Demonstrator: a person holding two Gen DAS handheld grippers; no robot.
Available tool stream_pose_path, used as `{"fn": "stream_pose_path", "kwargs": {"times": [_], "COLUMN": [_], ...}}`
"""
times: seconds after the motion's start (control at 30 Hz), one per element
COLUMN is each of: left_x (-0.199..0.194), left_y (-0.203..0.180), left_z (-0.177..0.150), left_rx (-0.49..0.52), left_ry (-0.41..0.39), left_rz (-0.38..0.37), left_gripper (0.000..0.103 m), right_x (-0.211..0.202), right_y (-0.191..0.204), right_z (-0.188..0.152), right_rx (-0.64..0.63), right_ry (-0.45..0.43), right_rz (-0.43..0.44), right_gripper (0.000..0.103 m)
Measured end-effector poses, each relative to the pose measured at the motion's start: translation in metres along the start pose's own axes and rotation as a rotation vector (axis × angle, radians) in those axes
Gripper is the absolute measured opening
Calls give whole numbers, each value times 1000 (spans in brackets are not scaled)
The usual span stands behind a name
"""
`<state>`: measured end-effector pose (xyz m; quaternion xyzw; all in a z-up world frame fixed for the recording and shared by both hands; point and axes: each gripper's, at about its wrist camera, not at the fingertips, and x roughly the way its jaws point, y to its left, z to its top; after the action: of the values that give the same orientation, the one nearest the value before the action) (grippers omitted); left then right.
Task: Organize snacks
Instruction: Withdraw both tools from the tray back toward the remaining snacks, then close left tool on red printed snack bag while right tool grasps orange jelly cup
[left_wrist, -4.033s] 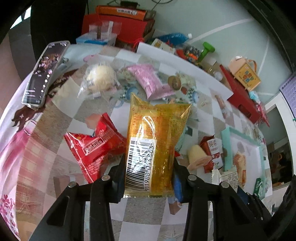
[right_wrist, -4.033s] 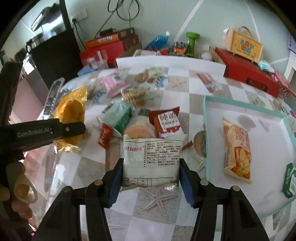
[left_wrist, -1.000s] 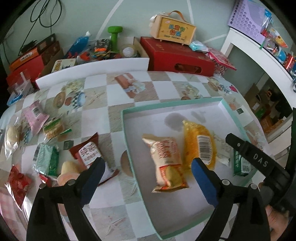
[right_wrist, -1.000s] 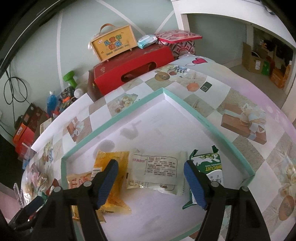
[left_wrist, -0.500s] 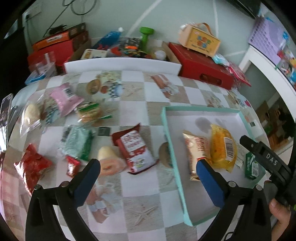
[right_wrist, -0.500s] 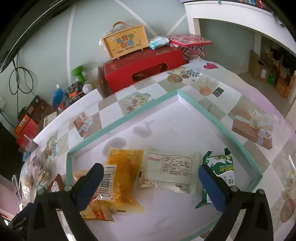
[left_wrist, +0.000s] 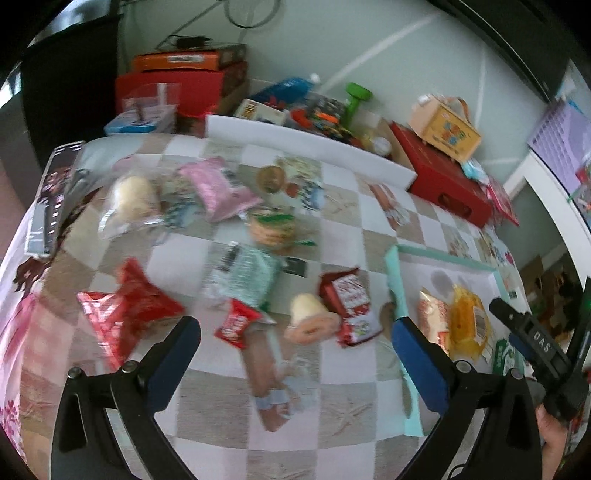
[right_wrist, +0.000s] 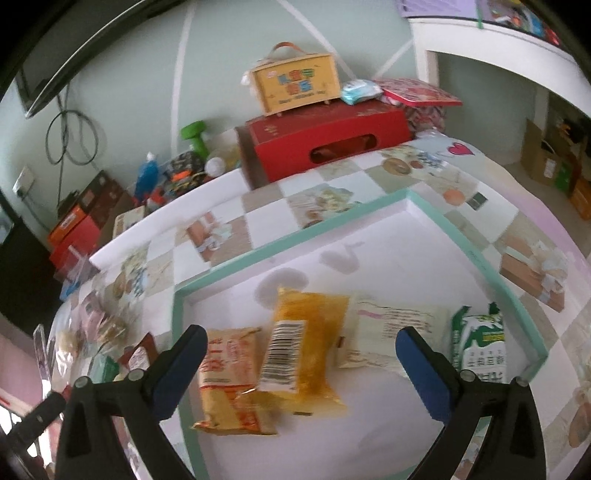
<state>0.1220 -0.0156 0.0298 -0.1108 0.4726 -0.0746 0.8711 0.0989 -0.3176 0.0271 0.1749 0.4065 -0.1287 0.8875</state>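
My left gripper is open and empty above loose snacks on the checked tablecloth: a small red pack, a round cake roll, a red-and-white pack, a green pack and a red bag. My right gripper is open and empty above the teal-rimmed tray. In the tray lie an orange pack, a yellow barcode pack, a white pack and a green-and-white pack. The tray shows at the right of the left wrist view.
A pink pack, a wrapped bun and a biscuit pack lie farther back. A phone lies at the left edge. Red boxes, a yellow carry box and a green dumbbell line the wall.
My left gripper has swung left from the tray to over the loose snacks. My right gripper has drawn back slightly over the tray; the yellow and white packs stay in it.
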Motion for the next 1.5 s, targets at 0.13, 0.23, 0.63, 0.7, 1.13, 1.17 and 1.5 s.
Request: {"fn": "stream_pose_path", "kwargs": {"times": [0.13, 0.23, 0.63, 0.7, 1.13, 1.17, 1.5], "left_x": [-8, -13, -29, -30, 5, 8, 31], "left_y": [24, 40, 105, 114, 133, 131, 117], "left_z": [4, 7, 14, 13, 14, 15, 23], "left_rx": [-50, -85, -165, -167, -188, -184, -115], "left_ry": [-22, -40, -107, -110, 4, 9, 43], "left_rz": [22, 38, 121, 136, 138, 126, 123], "left_gripper": [103, 103, 103, 103, 103, 103, 102], "right_x": [-4, -5, -6, -3, 27, 28, 36], "right_y": [23, 42, 143, 154, 191, 191, 198], "right_z": [-3, -6, -40, -48, -92, -93, -97], "right_rx": [-50, -81, -293, -326, -442, -443, -491], "right_ry": [-6, -3, 14, 30, 154, 156, 127], "right_rz": [39, 86, 266, 290, 339, 336, 322], "right_gripper": [103, 103, 103, 103, 103, 103, 83]}}
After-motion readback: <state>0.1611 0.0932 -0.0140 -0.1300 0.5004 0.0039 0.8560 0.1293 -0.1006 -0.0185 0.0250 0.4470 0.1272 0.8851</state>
